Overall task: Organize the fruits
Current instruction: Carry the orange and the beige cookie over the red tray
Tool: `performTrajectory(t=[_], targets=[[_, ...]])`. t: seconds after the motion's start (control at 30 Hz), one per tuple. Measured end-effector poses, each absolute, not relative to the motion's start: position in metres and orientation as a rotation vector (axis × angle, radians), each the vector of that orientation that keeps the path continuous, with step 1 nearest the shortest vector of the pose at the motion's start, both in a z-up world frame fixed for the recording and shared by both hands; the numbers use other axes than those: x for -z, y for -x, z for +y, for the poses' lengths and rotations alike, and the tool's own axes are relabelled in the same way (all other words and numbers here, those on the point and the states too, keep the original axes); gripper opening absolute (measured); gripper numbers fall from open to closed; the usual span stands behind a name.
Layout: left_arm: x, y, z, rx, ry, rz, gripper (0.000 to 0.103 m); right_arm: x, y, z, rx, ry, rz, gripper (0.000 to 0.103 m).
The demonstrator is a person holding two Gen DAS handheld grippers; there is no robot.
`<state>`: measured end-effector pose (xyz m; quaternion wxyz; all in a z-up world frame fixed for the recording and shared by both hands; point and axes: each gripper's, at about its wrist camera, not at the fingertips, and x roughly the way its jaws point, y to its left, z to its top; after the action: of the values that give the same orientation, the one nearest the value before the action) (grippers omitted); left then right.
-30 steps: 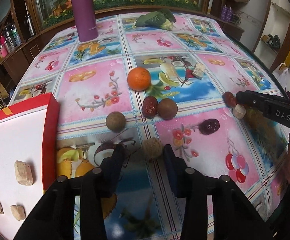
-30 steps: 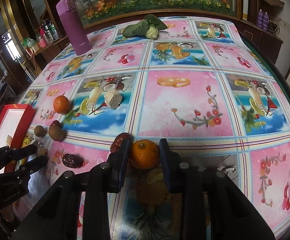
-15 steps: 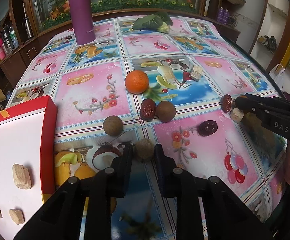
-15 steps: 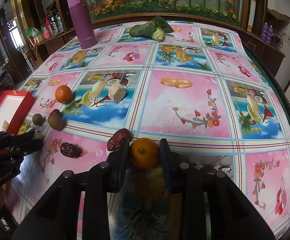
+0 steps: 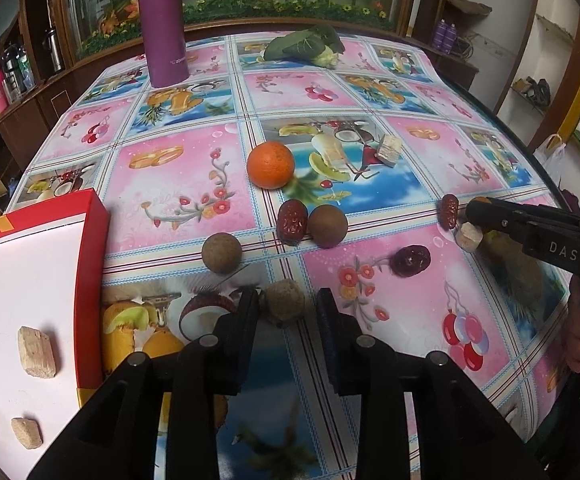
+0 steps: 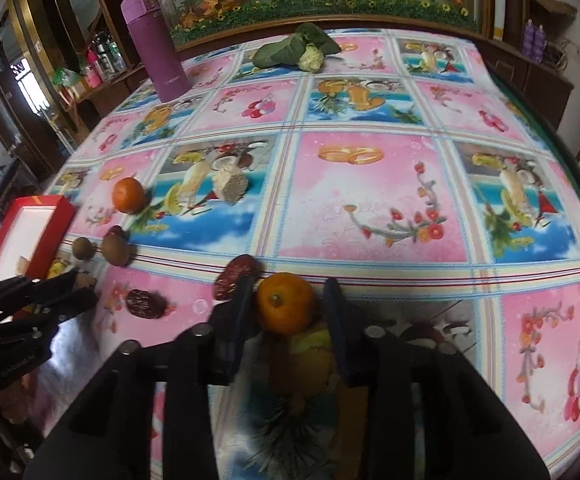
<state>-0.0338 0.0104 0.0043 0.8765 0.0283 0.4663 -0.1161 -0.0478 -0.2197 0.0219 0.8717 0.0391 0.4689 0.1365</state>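
The left gripper stands part-way open around a rough brown round fruit on the surface. The inner pad looks to touch the fruit and the other stands clear, so nothing is gripped yet. The red box lies just left of that gripper, with 3 pale chunks on its white floor. The right gripper brackets a mandarin. There is a visible gap on its right side, so I judge that gripper open too, not clamped.

Beyond the left gripper, away from the box, sit a smooth brown round fruit, then a red date touching a larger brown fruit. A dark dried date lies to their right, and a second mandarin lies farther back. A purple flask and a leafy vegetable stand at the far end.

The step in hand looks like a double pick, with each gripper framing 1 fruit. Next, each needs to close squarely across its fruit's widest part, since round fruit may roll, then lift. The left fruit probably goes toward the box.
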Motion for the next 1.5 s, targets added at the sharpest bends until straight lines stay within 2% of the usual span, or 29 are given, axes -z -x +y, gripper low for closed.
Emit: performTrajectory(t=[0.2, 0.27, 0.4, 0.43, 0.57, 0.6, 1.1, 1.5], targets=[[-0.005, 0.033, 0.013, 0.251, -0.056, 0.974, 0.032, -0.022, 0.047, -0.221, -0.283, -0.113, 0.987, 0.032], [-0.005, 0.034, 0.015, 0.256, -0.043, 0.975, 0.038, -0.022, 0.046, -0.223, -0.281, -0.133, 0.990, 0.032], [-0.004, 0.034, 0.015, 0.248, -0.046, 0.966, 0.038, -0.023, 0.045, -0.224, -0.273, -0.156, 0.988, 0.032], [-0.004, 0.034, 0.015, 0.247, -0.046, 0.964, 0.036, -0.023, 0.046, -0.224, -0.271, -0.155, 0.983, 0.032], [-0.004, 0.034, 0.015, 0.231, -0.066, 0.954, 0.020, -0.025, 0.046, -0.224, -0.275, -0.162, 0.968, 0.032], [-0.004, 0.034, 0.016, 0.234, -0.061, 0.955, 0.019, -0.026, 0.046, -0.225, -0.274, -0.165, 0.964, 0.032], [-0.039, 0.061, 0.030, 0.228, -0.016, 0.870, 0.019, -0.045, 0.052, -0.237, -0.151, -0.217, 0.779, 0.032], [-0.062, 0.099, 0.106, 0.024, 0.025, 0.794, 0.019, -0.047, 0.063, -0.216, -0.183, -0.289, 0.767, 0.032]])
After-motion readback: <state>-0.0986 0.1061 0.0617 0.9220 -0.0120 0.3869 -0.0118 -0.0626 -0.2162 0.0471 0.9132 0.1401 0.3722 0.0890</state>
